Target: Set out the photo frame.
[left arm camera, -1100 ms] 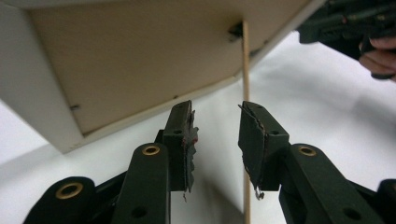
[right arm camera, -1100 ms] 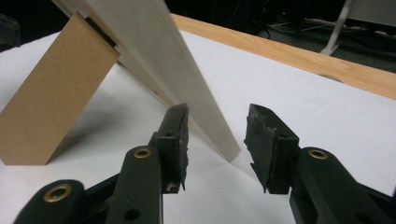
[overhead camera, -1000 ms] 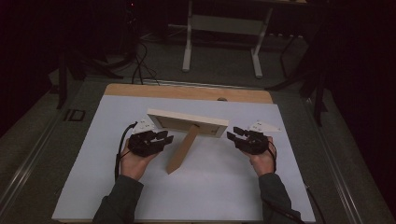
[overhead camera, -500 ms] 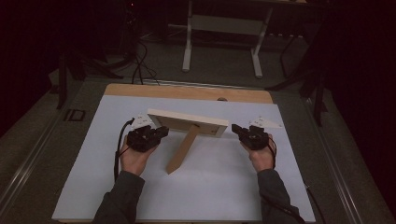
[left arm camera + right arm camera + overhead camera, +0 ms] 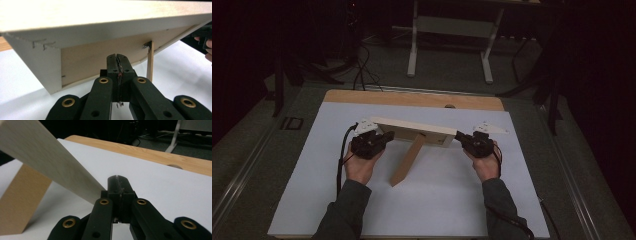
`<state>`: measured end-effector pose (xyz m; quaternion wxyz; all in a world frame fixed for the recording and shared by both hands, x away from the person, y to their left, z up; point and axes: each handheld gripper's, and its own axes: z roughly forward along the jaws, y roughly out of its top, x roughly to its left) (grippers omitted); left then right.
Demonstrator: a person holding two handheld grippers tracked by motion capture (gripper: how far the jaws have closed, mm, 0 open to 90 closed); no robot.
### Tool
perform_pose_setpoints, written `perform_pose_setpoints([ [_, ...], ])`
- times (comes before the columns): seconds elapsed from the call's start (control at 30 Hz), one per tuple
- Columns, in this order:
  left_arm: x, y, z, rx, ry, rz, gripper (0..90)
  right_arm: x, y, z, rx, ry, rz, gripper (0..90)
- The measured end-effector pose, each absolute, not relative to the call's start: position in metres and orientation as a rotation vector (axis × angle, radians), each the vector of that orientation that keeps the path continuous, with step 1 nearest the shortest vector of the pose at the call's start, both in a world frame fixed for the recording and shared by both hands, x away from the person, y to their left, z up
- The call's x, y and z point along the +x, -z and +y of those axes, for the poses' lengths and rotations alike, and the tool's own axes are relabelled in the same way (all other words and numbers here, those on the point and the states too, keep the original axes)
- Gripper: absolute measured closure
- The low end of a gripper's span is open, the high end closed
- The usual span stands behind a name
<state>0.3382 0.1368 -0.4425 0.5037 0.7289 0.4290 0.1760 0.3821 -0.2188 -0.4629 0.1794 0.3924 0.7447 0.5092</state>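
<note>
Both grippers have moved in on the pale wooden photo frame w/ brown back stand (image 5: 414, 132) mid-mat: left gripper (image 5: 379, 141) and right gripper (image 5: 460, 136), jaws pressed together, now sit at its ends, prob bracing it upright

one wooden frame (image 5: 412, 131), one prop leg (image 5: 407, 160), two tongs (image 5: 388, 137) (image 5: 459, 135)

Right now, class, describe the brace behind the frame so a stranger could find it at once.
On the white table mat stands a pale wooden picture frame, seen from behind. From its back, a flat brown strut slants down toward the person: the one darker, angled piece.
</note>
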Motion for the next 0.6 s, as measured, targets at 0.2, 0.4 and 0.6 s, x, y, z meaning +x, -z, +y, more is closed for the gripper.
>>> perform_pose_setpoints([
  [0.2,0.339,0.438,0.132,1.747,-0.412,1.018,90.0,0.383,0.457,-0.215,1.102,-1.461,2.096,89.8],
  [0.4,0.341,0.436,0.126,1.753,-0.409,1.014,90.0,0.384,0.451,-0.215,1.101,-1.480,2.089,89.7],
  [0.6,0.344,0.435,0.122,1.759,-0.416,1.015,90.0,0.389,0.448,-0.212,1.097,-1.484,2.098,89.7],
])
